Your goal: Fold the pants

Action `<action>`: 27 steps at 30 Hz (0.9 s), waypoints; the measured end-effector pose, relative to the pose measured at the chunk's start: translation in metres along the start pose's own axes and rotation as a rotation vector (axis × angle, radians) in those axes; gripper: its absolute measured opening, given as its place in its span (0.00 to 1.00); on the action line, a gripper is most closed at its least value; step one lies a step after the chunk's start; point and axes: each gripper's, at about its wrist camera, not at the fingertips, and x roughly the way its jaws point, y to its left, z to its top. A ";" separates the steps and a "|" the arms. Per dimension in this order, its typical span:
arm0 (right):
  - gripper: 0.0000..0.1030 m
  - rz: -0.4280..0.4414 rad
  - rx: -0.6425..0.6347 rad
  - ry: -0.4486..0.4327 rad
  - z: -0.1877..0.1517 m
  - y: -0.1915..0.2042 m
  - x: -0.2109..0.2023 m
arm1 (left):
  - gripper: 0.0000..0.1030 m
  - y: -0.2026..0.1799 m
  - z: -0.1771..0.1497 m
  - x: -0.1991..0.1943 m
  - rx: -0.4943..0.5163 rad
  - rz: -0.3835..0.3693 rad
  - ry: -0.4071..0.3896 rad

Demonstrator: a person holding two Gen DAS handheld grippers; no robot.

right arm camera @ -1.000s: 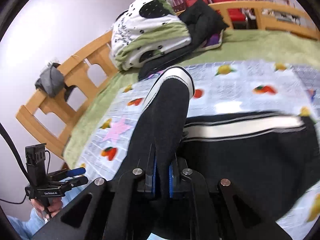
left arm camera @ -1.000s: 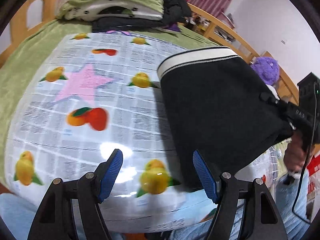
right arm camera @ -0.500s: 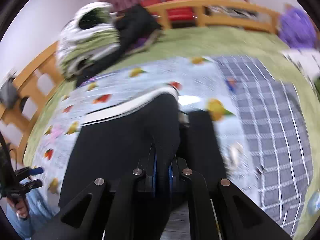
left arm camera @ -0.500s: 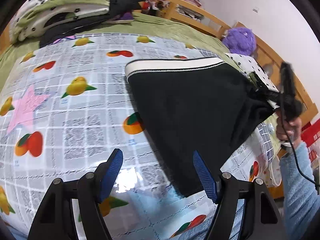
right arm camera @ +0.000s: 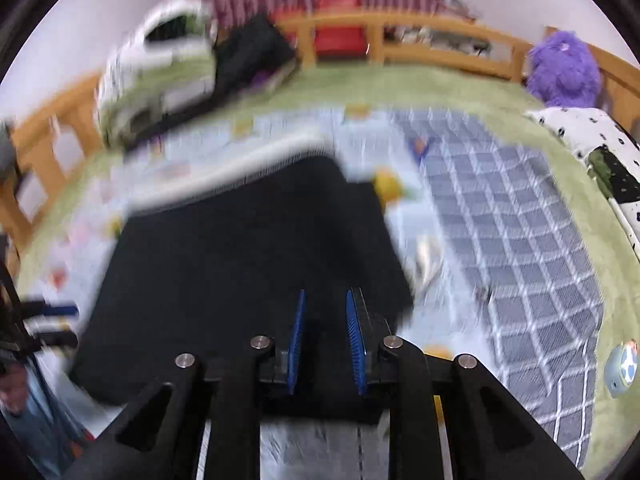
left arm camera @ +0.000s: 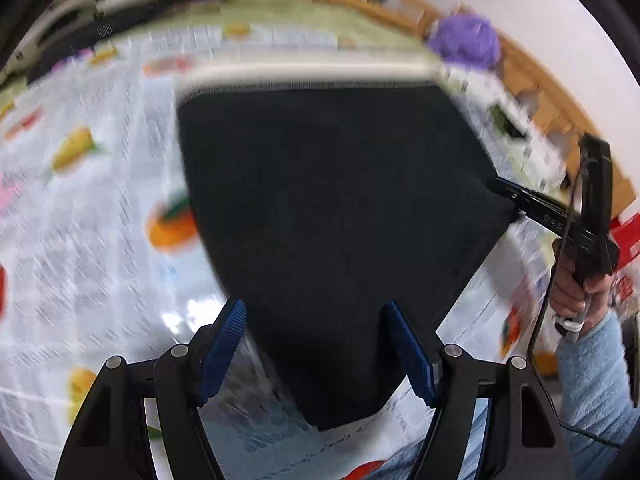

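Note:
Black pants (left arm camera: 336,200) with a white waistband (left arm camera: 304,74) lie folded on the fruit-printed sheet (left arm camera: 92,208). My left gripper (left arm camera: 318,346) is open above their near corner, and the cloth lies under the gap without touching the blue pads (left arm camera: 228,340). In the left wrist view my right gripper (left arm camera: 516,200) is at the pants' right corner, held by a hand. In the right wrist view my right gripper (right arm camera: 326,334) has its jaws opening. The black pants (right arm camera: 240,264) lie flat beneath and between the pads, which no longer pinch them. Both views are blurred.
A pile of folded clothes (right arm camera: 160,64) sits at the back left of the bed. A purple plush toy (right arm camera: 564,68) and a spotted cloth (right arm camera: 592,140) are at the right. A grey checked blanket (right arm camera: 520,240) lies right of the pants. Wooden rails (right arm camera: 420,28) ring the bed.
My right gripper carried the pinched fold across and down onto the bed, then its jaws parted. My left gripper, still open, slid right until it hung over the pants' near corner.

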 end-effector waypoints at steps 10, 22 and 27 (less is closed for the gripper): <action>0.53 0.012 0.038 -0.095 0.029 -0.011 -0.023 | 0.69 0.035 0.023 -0.026 -0.072 -0.029 -0.102; 0.62 0.194 0.218 0.072 0.063 -0.054 0.091 | 0.68 0.080 0.045 0.021 -0.218 -0.148 -0.103; 0.55 0.214 0.202 0.084 0.059 -0.047 0.092 | 0.41 0.076 0.053 0.033 -0.249 -0.155 -0.110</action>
